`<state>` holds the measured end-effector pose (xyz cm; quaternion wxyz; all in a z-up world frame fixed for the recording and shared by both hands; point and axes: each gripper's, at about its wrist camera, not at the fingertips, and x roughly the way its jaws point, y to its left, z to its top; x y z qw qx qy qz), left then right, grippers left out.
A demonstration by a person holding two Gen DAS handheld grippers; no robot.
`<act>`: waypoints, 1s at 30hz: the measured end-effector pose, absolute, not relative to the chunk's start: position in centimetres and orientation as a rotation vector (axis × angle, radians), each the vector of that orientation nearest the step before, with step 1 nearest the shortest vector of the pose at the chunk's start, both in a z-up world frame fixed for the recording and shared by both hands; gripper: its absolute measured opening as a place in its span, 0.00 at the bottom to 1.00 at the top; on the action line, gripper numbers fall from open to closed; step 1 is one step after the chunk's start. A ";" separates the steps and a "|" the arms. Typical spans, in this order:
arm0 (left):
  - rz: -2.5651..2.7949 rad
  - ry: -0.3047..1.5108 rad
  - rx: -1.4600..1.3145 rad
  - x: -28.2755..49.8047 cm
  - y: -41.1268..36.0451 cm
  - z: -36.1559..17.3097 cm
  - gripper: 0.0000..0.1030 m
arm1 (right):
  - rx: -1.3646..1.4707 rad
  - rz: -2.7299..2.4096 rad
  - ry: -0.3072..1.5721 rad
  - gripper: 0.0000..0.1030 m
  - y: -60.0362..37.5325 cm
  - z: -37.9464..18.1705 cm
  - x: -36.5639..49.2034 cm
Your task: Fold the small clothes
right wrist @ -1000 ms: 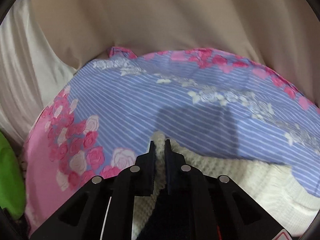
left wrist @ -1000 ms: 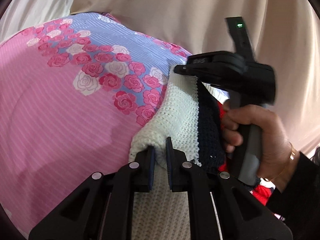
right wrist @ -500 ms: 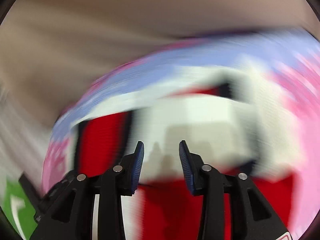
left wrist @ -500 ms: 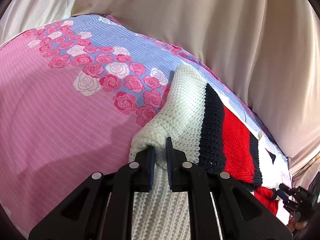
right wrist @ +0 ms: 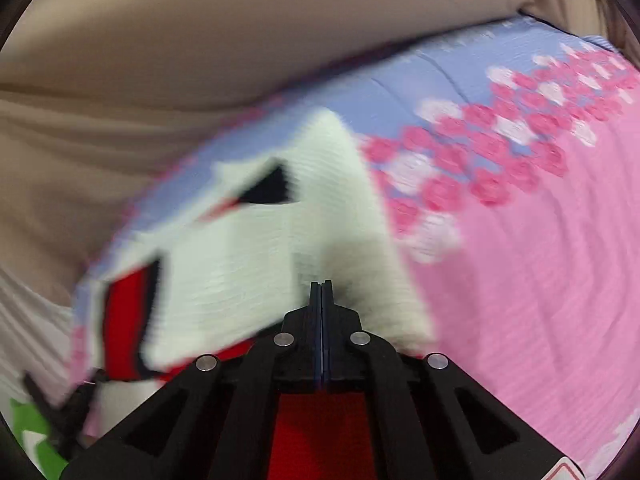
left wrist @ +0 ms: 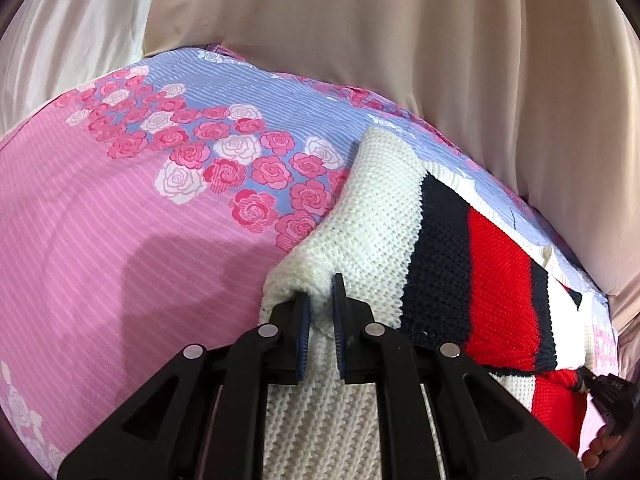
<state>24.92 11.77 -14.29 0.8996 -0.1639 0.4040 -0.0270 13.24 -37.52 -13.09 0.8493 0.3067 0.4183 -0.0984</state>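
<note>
Sweater (left wrist: 384, 216) on floral sheet (left wrist: 120, 240), curtain (left wrist: 400, 40) behind; left gripper (left wrist: 319, 312) pinching it, right gripper (right wrist: 321, 300) closed empty.

The knitted sweater (left wrist: 380, 216) lies on the bedsheet (left wrist: 120, 240), a curtain (left wrist: 400, 40) hanging behind both.

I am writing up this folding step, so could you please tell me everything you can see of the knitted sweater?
The knitted sweater is chunky cream wool with navy and red bands. It lies partly folded on the floral pink and lilac bedsheet, with a cream part doubled over the stripes. The left gripper pinches a fold of its cream edge. The right gripper is shut with nothing visibly between its pads, above the cream and red knit; that view is blurred, so contact cannot be told.
</note>
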 end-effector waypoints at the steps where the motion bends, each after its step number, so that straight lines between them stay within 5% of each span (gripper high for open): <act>1: -0.054 0.837 -0.332 24.9 11.7 -14.3 0.11 | 0.643 -0.193 0.884 0.00 -37.6 -13.1 13.3; 5: -0.071 0.866 -0.346 24.6 11.9 -13.7 0.14 | 0.623 -0.189 0.861 0.03 -36.7 -10.2 12.2; 8: -0.093 0.893 -0.381 22.3 12.8 -12.5 0.41 | 0.632 -0.209 0.832 0.18 -35.8 -8.0 8.2; 10: -0.085 0.909 -0.372 19.9 13.8 -12.0 0.57 | 0.639 -0.222 0.850 0.43 -35.9 -7.7 4.8; 11: -0.084 0.924 -0.370 18.8 14.4 -11.9 0.62 | 0.636 -0.233 0.878 0.47 -35.4 -7.7 2.7; 20: -0.087 1.128 -0.391 7.6 18.3 -12.0 0.65 | 0.610 -0.233 1.140 0.57 -31.0 -11.0 -10.6; 23: -0.019 1.120 -0.405 3.6 18.3 -11.3 0.73 | 0.612 -0.151 1.184 0.57 -30.5 -12.7 -11.7; 30: 0.083 1.118 -0.463 -1.8 17.9 -13.2 0.75 | 0.579 0.040 1.213 0.62 -30.0 -12.4 -11.8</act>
